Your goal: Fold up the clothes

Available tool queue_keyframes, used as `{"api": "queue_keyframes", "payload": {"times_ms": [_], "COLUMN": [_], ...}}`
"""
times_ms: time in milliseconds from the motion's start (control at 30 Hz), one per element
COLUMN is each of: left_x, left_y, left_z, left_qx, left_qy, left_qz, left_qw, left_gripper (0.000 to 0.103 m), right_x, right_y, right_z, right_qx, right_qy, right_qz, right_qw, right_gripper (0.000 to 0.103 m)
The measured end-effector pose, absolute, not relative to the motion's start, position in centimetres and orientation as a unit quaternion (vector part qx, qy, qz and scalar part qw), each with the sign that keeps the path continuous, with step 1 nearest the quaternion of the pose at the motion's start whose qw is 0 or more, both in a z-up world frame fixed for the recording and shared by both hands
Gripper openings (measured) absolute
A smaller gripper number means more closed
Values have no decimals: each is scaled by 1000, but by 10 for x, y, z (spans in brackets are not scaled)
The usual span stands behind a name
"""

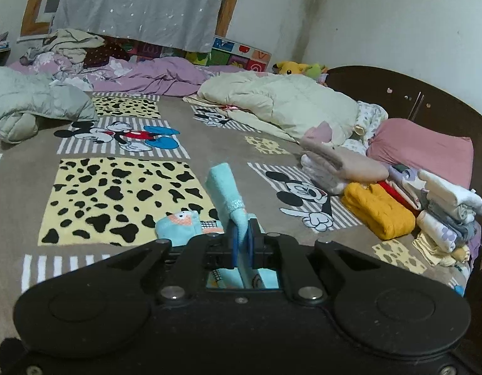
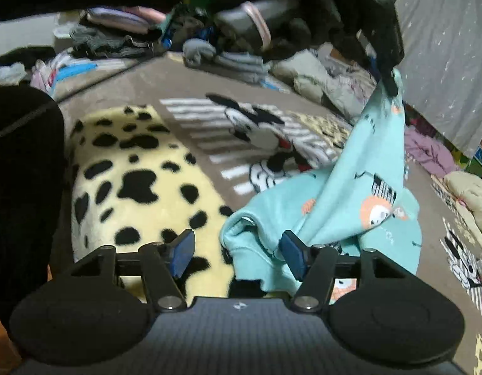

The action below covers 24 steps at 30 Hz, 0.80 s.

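Turquoise printed garment [image 2: 350,193] is clamped between the blue pads of the left gripper [image 1: 241,245] and lifted, while its lower part lies on the cartoon blanket [image 2: 141,168]. The right gripper [image 2: 237,250] is held with its jaws apart, just beside the cloth.

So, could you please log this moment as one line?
left claw: shut on teal garment, lifting it | right claw: open beside it | surface: cartoon blanket

The left wrist view looks low across the cartoon blanket [image 1: 122,137] toward the curtain [image 1: 141,3]. The right wrist view faces it closely; both share the turquoise garment [image 2: 359,168].
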<state>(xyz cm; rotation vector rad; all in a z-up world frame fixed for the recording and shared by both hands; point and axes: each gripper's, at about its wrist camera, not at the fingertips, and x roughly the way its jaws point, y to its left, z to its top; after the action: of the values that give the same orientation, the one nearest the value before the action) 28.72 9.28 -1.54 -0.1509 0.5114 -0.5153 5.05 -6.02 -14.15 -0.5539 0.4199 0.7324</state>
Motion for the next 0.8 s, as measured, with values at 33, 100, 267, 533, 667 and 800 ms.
{"api": "queue_keyframes", "payload": {"times_ms": [33, 100, 267, 533, 667, 800], "left_x": [287, 288, 293, 329, 342, 348], "left_y": [93, 94, 97, 100, 101, 101], "left_z": [-16, -18, -17, -46, -66, -75], "left_qx": [-73, -71, -68, -56, -83, -116], "left_qy": [251, 253, 251, 289, 291, 274], "left_qz": [-252, -255, -264, -254, -275, -317], "left_qw": [932, 931, 929, 921, 913, 900], "left_gripper": [4, 4, 4, 4, 4, 4], "right_x": [50, 50, 71, 66, 60, 54], "right_y": [-60, -58, -49, -44, -45, -47], "right_z": [-139, -135, -145, -143, -139, -131], "right_qx": [-262, -253, -233, -252, -244, -225], "right_qy": [189, 166, 219, 204, 183, 157], "right_qz": [353, 357, 360, 355, 365, 379], "right_qw": [878, 884, 876, 877, 880, 884], "right_gripper": [61, 62, 64, 64, 64, 64]}}
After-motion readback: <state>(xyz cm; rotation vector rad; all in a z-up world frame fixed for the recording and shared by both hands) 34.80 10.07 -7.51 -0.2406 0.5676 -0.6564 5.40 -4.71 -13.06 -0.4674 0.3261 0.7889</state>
